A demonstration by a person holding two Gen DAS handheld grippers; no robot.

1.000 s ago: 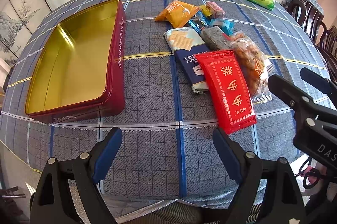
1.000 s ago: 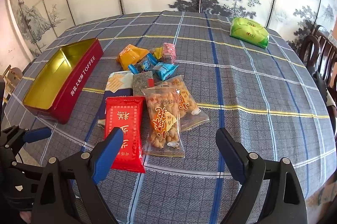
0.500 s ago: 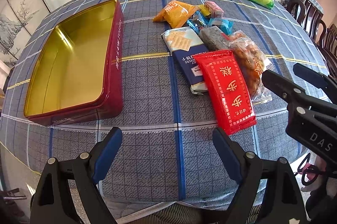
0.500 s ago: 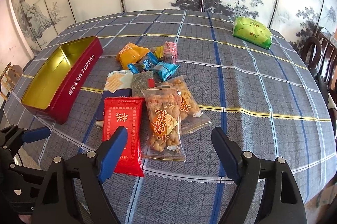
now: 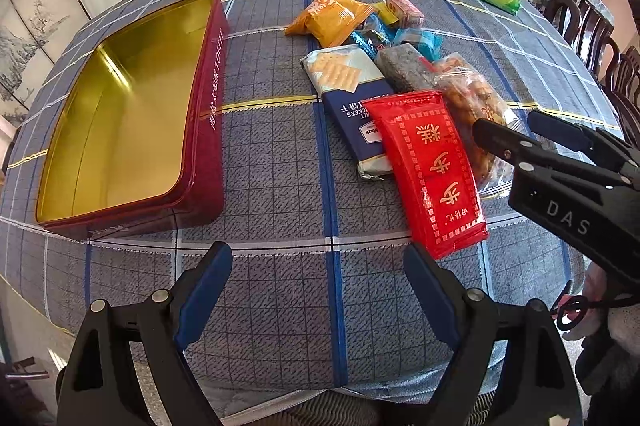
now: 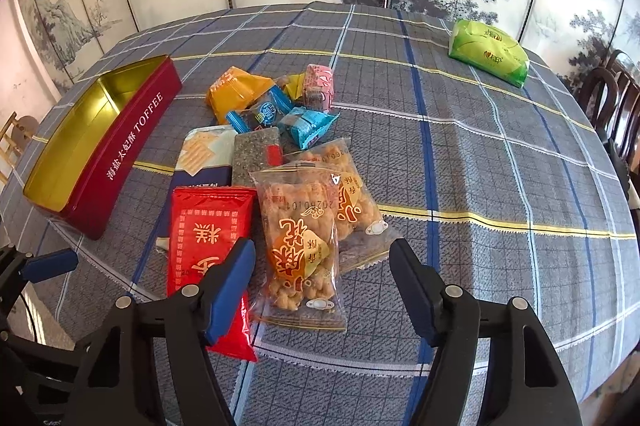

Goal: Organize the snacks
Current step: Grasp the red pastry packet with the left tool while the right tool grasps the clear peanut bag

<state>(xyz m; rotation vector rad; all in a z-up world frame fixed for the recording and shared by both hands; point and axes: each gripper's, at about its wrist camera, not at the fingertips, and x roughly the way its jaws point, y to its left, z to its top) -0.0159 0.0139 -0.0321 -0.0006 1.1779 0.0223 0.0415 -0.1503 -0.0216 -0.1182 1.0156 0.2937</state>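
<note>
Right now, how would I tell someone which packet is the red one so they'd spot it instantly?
Start at the open toffee tin, then move right to the snack pile. The red packet lies at the pile's near edge, beside the clear bag of twists. It alone is solid red, with white characters.

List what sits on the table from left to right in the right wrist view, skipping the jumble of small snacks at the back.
Red toffee tin → red packet → clear bag of fried twists → green pack.
</note>
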